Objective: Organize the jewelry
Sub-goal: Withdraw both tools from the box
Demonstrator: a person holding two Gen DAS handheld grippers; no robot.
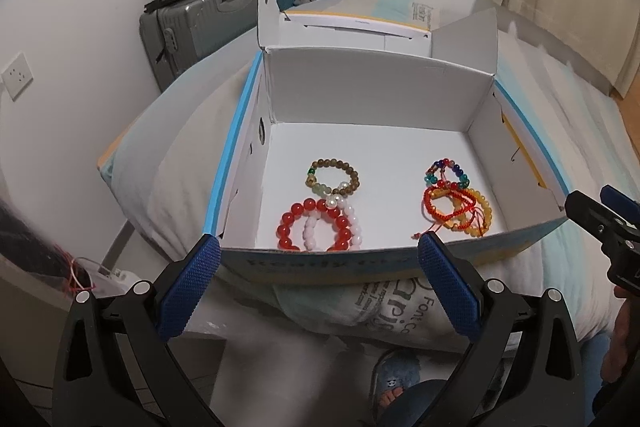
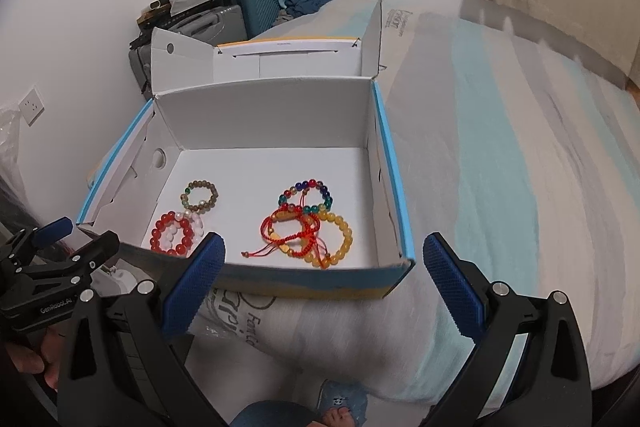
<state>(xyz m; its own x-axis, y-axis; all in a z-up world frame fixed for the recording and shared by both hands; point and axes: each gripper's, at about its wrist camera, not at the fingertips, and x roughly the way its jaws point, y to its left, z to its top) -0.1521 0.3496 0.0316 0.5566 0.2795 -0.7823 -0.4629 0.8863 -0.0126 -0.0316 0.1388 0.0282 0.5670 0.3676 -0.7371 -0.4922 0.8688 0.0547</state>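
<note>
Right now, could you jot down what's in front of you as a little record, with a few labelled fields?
container: open white cardboard box with blue edges, on a striped bed
left group: brown wooden bead bracelet, red glossy bead bracelet, pale pink bead bracelet, overlapping
right group: multicoloured glass bead bracelet, red woven cord bracelet, yellow amber bead bracelet, tangled together
left claw: open, empty, outside the box
right claw: open, empty, outside the box
</note>
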